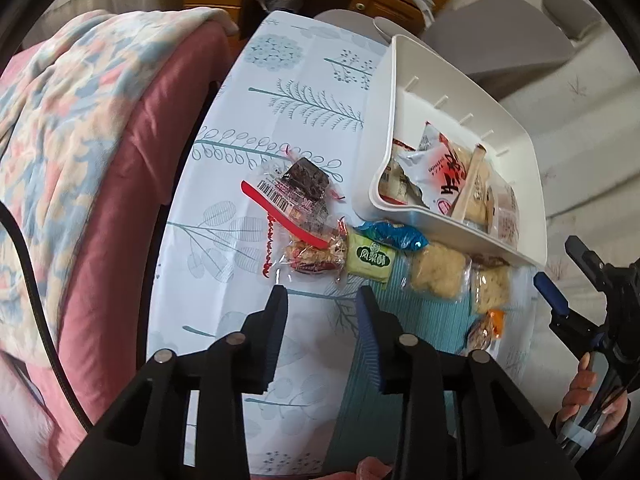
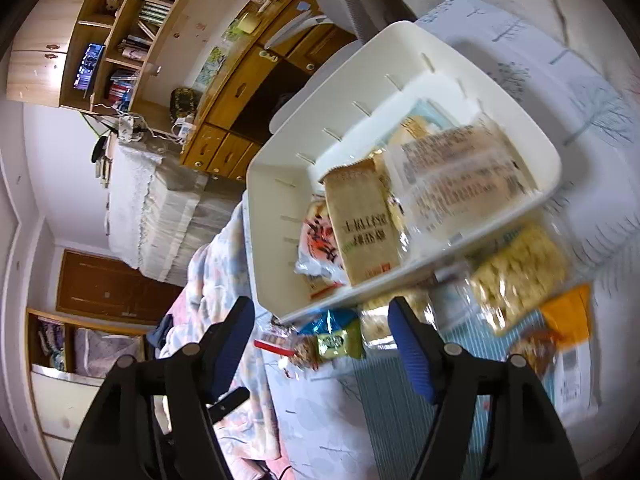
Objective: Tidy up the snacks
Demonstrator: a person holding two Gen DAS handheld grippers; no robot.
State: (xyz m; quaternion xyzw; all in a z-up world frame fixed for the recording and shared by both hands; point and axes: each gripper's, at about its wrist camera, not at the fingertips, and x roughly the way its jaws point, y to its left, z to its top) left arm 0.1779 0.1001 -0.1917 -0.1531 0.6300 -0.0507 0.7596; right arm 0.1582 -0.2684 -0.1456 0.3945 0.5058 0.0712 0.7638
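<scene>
Both the left gripper and right gripper gape empty; snack packets crowd the white bin's near wall; bare tablecloth lies toward the left edge; right view blurred.

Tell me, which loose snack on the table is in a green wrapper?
The small green packet, lying just below the white bin, beside the blue wrapper. The other loose snacks nearby are clear-wrapped, blue or orange.

- Wooden bookshelf on a white wall, drawers below.
- Brown door.
- Pink sofa under a floral blanket.
- Leaf-patterned cloth covering the surface.
</scene>
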